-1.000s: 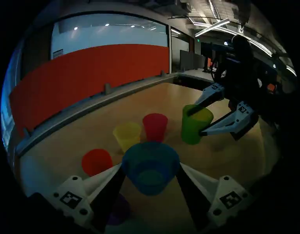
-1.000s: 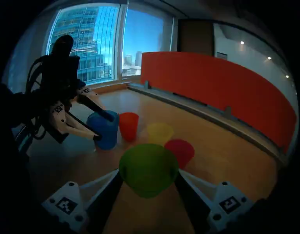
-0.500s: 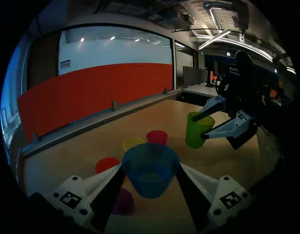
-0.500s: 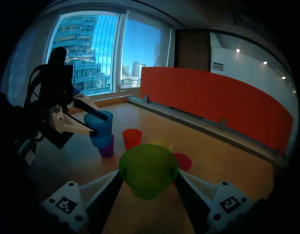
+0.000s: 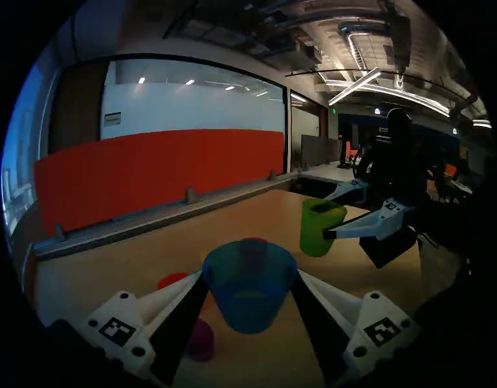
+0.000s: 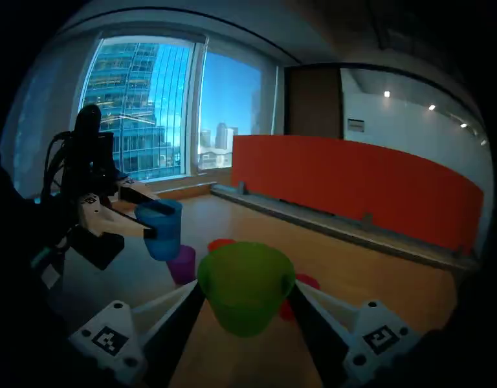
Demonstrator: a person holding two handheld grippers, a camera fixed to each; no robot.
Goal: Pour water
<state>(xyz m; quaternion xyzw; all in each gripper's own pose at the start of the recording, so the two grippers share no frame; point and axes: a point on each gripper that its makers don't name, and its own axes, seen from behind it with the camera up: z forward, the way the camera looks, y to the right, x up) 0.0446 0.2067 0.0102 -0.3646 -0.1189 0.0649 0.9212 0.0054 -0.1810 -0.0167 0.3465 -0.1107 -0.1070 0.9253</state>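
Observation:
In the left gripper view my left gripper (image 5: 250,292) is shut on a translucent blue cup (image 5: 250,291), held upright above the wooden table (image 5: 151,249). Farther right there, the right gripper (image 5: 336,216) holds a green cup (image 5: 318,226) in the air. The right gripper view has my right gripper (image 6: 246,296) shut on that green cup (image 6: 246,294), also upright. At its left the left gripper (image 6: 142,216) carries the blue cup (image 6: 161,227) above a purple cup (image 6: 182,264).
Red (image 5: 173,281), purple (image 5: 200,337) and other coloured cups (image 6: 219,244) stand on the table below the held ones. An orange partition (image 5: 158,168) runs along the far table edge. Large windows (image 6: 145,129) lie behind the left gripper.
Both grippers have lifted their cups well above the table. The cups left standing have dropped lower in each view, and a purple cup has come into sight where the blue one stood.

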